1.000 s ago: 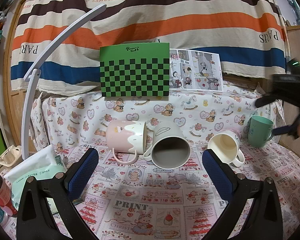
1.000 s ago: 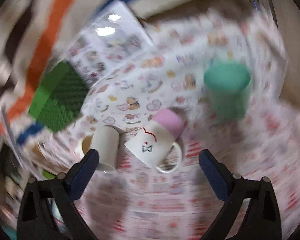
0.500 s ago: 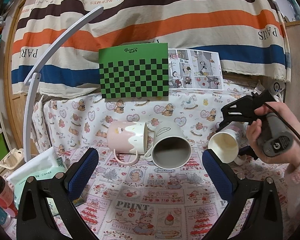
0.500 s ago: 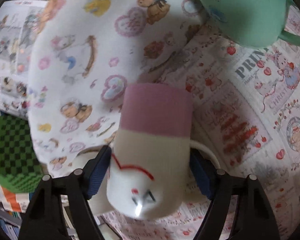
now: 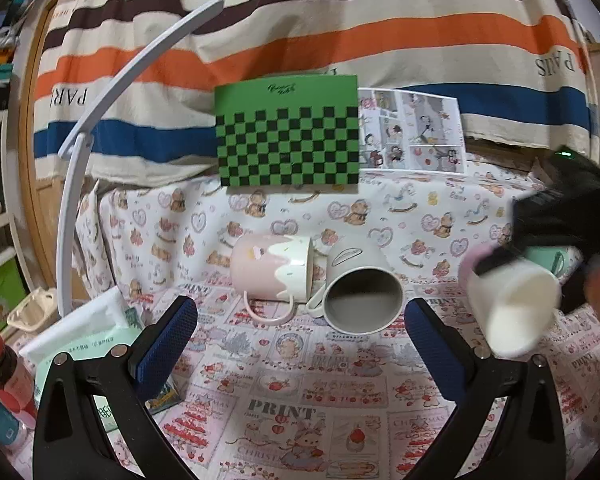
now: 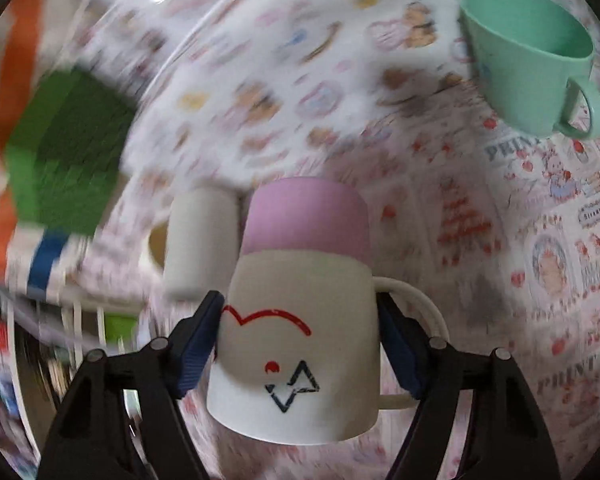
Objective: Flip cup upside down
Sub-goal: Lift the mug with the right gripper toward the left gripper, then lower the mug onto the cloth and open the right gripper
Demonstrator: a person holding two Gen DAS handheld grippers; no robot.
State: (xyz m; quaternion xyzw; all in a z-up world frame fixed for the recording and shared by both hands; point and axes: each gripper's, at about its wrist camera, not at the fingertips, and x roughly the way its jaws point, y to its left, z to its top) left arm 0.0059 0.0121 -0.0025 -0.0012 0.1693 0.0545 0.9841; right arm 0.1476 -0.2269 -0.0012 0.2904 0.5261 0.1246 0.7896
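The right gripper (image 6: pixel 300 344) is clamping the white mug with the pink base (image 6: pixel 300 320), blue fingers (image 6: pixel 198 340) pressing on both flanks just below the red line drawing, handle sticking out to one side. From the left wrist view the same mug (image 5: pixel 508 304) is hanging in the air, off the cloth, tilted with its mouth facing down and toward the camera. It looks like mid-flip. To finish this well, I would say: be rolling the wrist until the rim is level, be keeping the squeeze firm because glazed ceramic is likely slippery, and be lowering onto a bare patch so the rim lands flat and not on a neighbour.

The left gripper (image 5: pixel 300 344) is hovering with fingers spread wide, holding nothing, looking across at two mugs lying on their sides: a pink mug with cream drip glaze (image 5: pixel 272 272) and, touching it, a grey mug (image 5: pixel 360 292) with its mouth facing the lens. A mint green cup (image 6: pixel 532 60) is standing upright well off to the side.

The counter (image 5: pixel 300 400) is wearing a busy printed cloth of bears, hearts and cakes. Behind, a green checkerboard card (image 5: pixel 288 136) and a comic sheet (image 5: pixel 412 132) are leaning against a striped blanket (image 5: pixel 300 20). A white curved stand (image 5: pixel 100 128) is arching up at the left, with a red-capped bottle (image 5: pixel 4 372) low in the corner.
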